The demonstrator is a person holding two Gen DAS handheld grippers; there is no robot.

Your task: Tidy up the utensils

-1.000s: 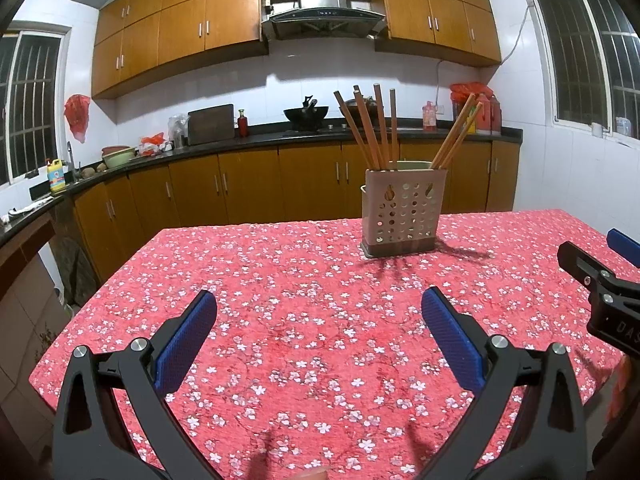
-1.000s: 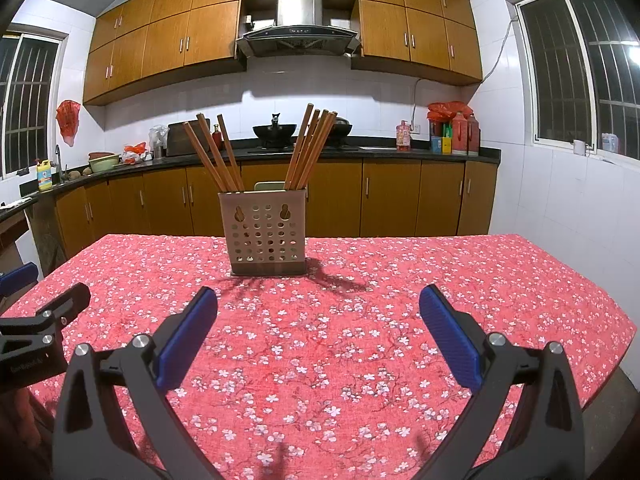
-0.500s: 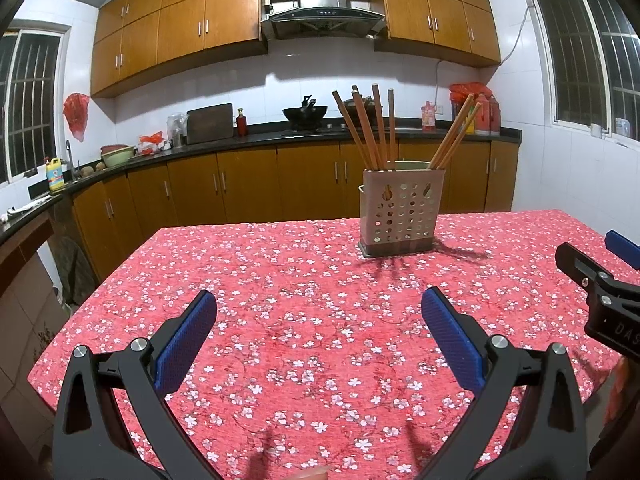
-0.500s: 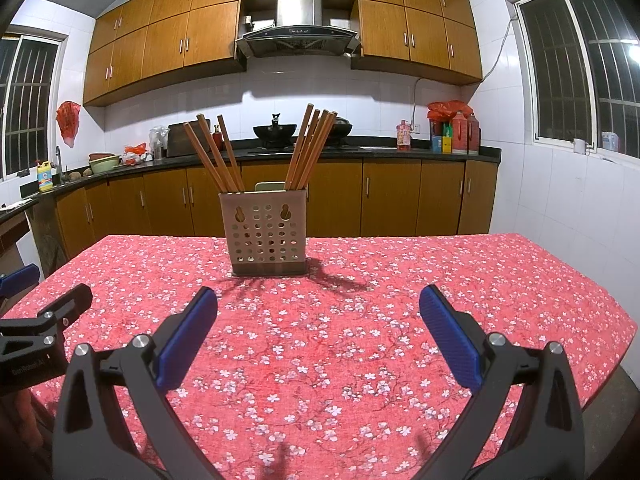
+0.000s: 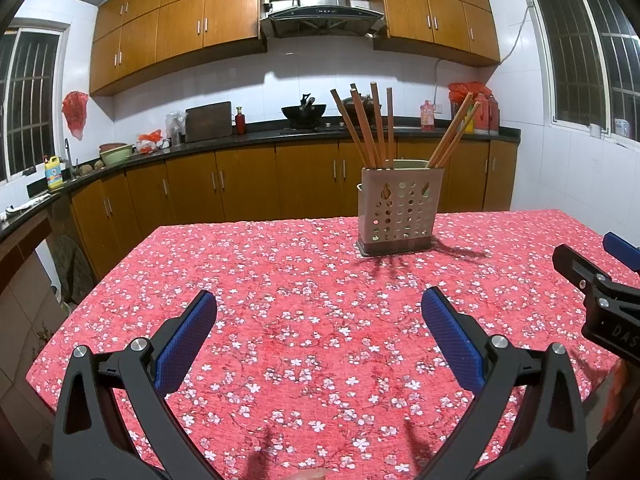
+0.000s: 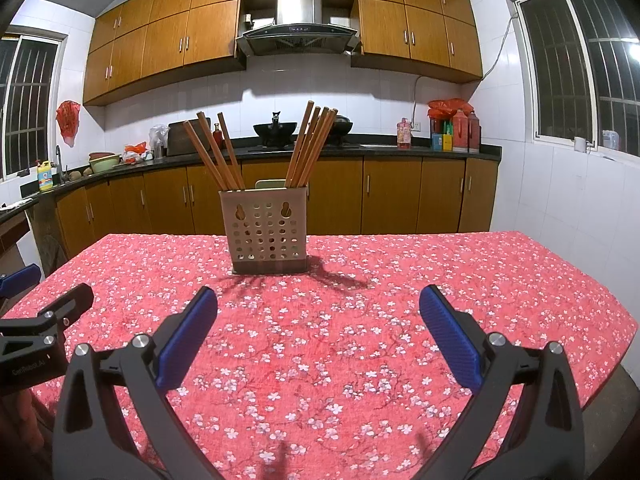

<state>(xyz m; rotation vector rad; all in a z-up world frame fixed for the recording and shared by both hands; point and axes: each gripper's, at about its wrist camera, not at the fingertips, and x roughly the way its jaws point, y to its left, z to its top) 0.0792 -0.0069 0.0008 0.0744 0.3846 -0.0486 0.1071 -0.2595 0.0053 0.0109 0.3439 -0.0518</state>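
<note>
Chopsticks (image 6: 308, 148) stand in a perforated holder (image 6: 267, 230) on the worktop (image 6: 460, 280), which is covered by a red flowered cloth. They fall into two bundles — one leaning left (image 5: 366, 128) and one leaning right (image 5: 452, 136) — each apparently in its own compartment, though the divider itself is hidden. Their long axes run steeply upward and fan outward, with the tips well above the holder's rim.

The left hand-held gripper (image 5: 318, 332) is spread wide and holds nothing; from it the holder lies ahead and somewhat to the right, well apart. The right hand-held gripper (image 6: 318, 328) is likewise spread wide and empty, and from it the holder sits ahead and a little left of centre, also well apart. Each hand-held gripper shows at the edge of the other's view, so the two hang side by side over the near part of the cloth.

By my judgement no grasp has begun. The holder looks about equally far from both, yet it sits closer to the right one's line of approach, so that hand seems slightly better placed — especially for the right-leaning bundle. Any grasp would need the fingers to rise to the upper shafts and close across the sticks, not along them.
</note>
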